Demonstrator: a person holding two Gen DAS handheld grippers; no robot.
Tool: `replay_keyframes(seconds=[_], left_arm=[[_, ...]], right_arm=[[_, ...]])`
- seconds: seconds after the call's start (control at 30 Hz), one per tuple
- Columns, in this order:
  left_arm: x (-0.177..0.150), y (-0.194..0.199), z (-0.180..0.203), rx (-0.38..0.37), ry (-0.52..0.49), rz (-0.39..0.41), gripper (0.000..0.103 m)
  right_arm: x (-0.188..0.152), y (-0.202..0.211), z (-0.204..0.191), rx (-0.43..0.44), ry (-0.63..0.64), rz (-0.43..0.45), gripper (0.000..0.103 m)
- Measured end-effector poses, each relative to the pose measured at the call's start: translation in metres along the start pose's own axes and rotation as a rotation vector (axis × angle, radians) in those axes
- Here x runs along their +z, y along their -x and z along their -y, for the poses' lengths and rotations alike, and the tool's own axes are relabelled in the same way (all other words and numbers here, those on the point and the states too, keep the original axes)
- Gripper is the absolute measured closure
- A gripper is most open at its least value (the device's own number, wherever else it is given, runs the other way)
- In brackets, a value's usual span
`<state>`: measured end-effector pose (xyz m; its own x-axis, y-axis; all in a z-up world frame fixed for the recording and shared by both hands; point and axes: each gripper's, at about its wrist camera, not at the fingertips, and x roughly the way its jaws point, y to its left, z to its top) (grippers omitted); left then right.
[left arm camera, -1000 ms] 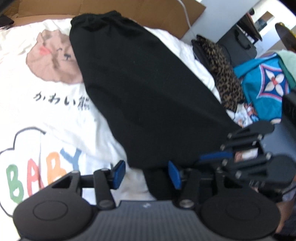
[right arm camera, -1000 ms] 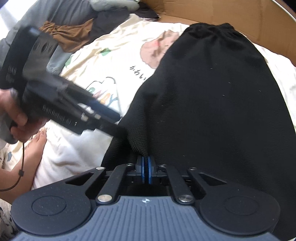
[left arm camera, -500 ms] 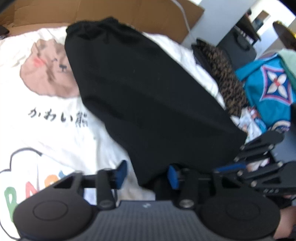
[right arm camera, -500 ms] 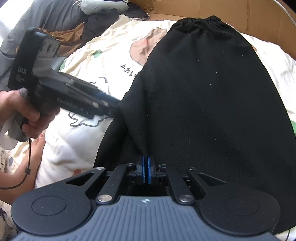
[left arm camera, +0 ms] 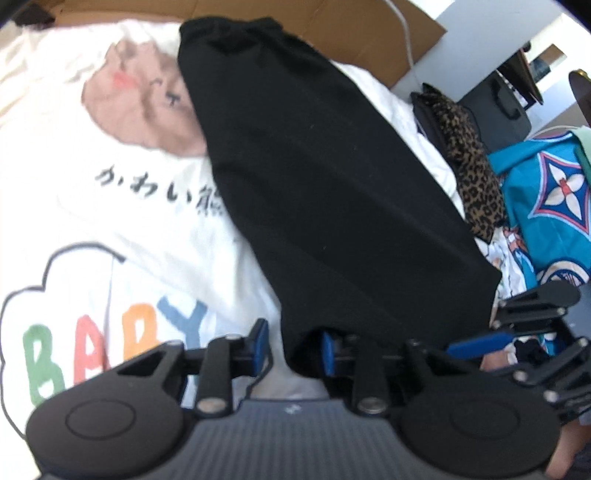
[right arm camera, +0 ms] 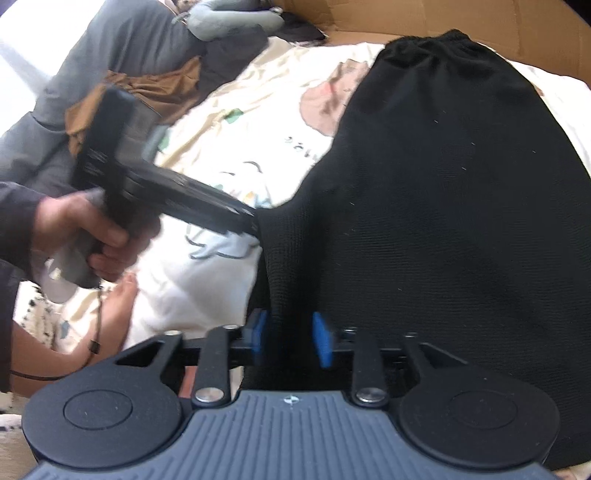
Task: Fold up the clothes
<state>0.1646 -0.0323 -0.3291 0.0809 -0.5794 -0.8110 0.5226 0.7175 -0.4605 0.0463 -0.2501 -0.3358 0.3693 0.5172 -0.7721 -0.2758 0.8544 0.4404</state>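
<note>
A black garment point(left arm camera: 332, 184) lies flat on a printed white sheet point(left arm camera: 110, 221), its elastic waistband at the far end. My left gripper point(left arm camera: 294, 347) is at the near left corner of the hem. Its jaws are closing; the cloth's corner sits against the right pad, with a gap to the left pad. In the right wrist view, the black garment point(right arm camera: 461, 203) fills the right half. My right gripper point(right arm camera: 290, 336) has its jaws opening, and the hem hangs loose between the blue pads. The left gripper point(right arm camera: 251, 225), held by a hand point(right arm camera: 92, 229), touches the cloth's left edge.
Cardboard point(left arm camera: 332, 22) lines the far side. A leopard-print cloth point(left arm camera: 469, 155) and a teal patterned cloth point(left arm camera: 546, 192) lie at the right. Grey and brown clothes point(right arm camera: 147, 85) are piled at the far left, and a bare foot point(right arm camera: 118, 306) rests on the sheet.
The right gripper was shut on the hem and has now opened. The left gripper's jaws have narrowed, and it has moved in onto the garment's corner.
</note>
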Motion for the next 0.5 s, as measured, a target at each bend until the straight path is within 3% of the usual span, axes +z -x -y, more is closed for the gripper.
replay_keyframes(seconds=[0.1,0.2,0.3,0.5], left_arm=[[0.001,0.006,-0.012,-0.025,0.048,0.01,0.089],[0.001,0.014,-0.022,-0.027,0.068,0.018,0.096],[-0.002,0.019,-0.025,-0.017,0.054,0.022,0.098],[-0.005,0.023,-0.023,0.005,0.0,0.03,0.098]], right_arm=[[0.002,0.001,0.0,0.023,-0.008,0.006,0.067],[0.003,0.001,0.002,0.016,-0.02,0.007,0.067],[0.002,-0.001,0.009,-0.014,-0.046,0.0,0.067],[-0.01,-0.022,0.02,-0.15,-0.047,-0.111,0.067]])
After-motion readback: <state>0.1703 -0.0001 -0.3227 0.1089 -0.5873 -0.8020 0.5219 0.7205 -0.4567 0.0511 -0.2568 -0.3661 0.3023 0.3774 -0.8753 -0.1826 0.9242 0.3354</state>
